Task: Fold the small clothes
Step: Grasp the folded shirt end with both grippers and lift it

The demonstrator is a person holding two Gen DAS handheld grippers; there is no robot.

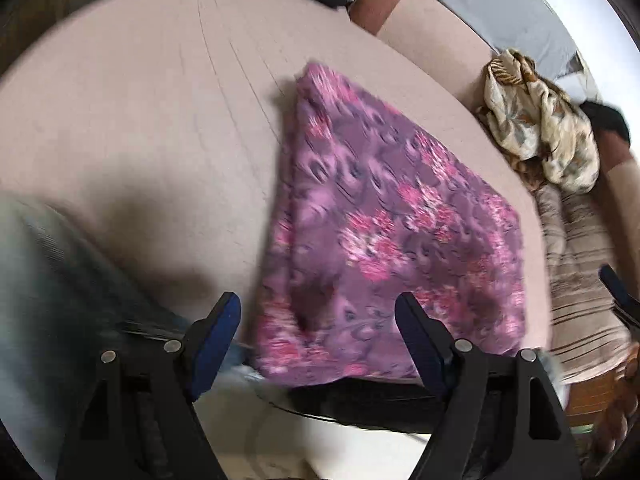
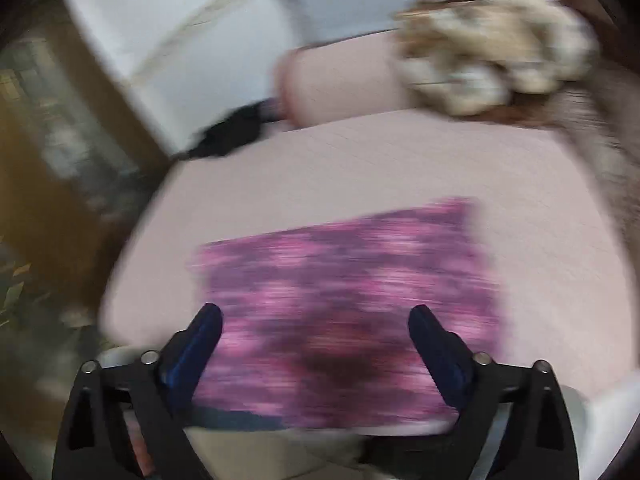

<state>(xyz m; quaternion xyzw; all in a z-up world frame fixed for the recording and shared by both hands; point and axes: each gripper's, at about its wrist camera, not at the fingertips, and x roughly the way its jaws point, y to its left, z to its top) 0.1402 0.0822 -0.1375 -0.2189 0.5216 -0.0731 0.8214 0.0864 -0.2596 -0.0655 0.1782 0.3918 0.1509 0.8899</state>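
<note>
A purple cloth with pink flowers (image 1: 384, 236) lies flat as a folded rectangle on a pale pink cushion (image 1: 152, 128). My left gripper (image 1: 318, 308) is open and empty, hovering over the cloth's near edge. The cloth also shows in the right wrist view (image 2: 344, 304), blurred by motion. My right gripper (image 2: 316, 318) is open and empty above the cloth's near edge. A blue fingertip of the right gripper (image 1: 618, 286) shows at the right edge of the left wrist view.
A crumpled cream and brown floral cloth (image 1: 540, 132) sits at the cushion's far right, also in the right wrist view (image 2: 488, 48). A striped brown fabric (image 1: 584, 280) lies beside the cushion. A dark garment (image 2: 232, 132) lies at the far left corner. A pink bolster (image 2: 344, 80) is behind.
</note>
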